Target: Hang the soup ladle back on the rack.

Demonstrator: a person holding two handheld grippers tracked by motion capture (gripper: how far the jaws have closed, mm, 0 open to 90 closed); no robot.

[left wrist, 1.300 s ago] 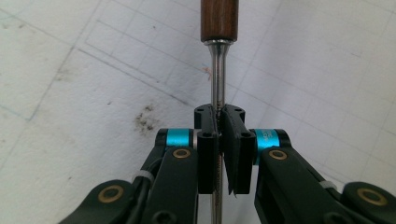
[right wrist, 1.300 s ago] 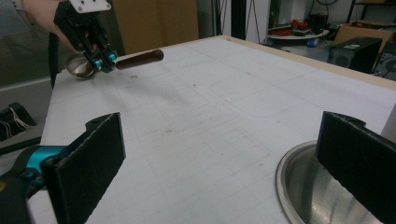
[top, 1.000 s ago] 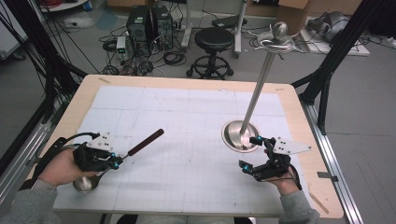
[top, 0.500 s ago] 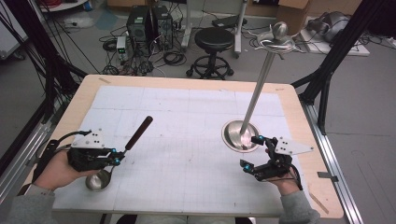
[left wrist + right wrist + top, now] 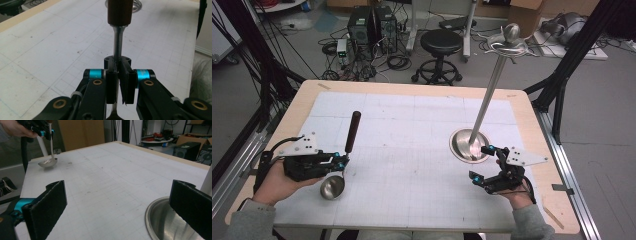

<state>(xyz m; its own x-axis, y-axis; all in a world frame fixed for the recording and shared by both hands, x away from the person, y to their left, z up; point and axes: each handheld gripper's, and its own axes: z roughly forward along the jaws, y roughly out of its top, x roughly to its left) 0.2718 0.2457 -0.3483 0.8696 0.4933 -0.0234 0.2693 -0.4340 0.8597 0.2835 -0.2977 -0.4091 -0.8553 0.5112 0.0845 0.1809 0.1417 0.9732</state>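
The steel ladle with dark wooden handle (image 5: 346, 152) is pinched at its thin shaft by the left gripper (image 5: 343, 161); rotation between the jaws is risked. The right gripper (image 5: 483, 162) is held spread beside the round steel stand base (image 5: 462, 145).

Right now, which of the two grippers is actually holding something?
The left gripper, at the table's left, is clamped on the ladle by its metal shaft. The right gripper stands wide open beside the stand's round base, holding nothing.

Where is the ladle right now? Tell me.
In the high view the ladle is at the table's near left, its metal shaft clamped in the left tongs, bowl toward the person, dark handle pointing away, well left of the metal stand.
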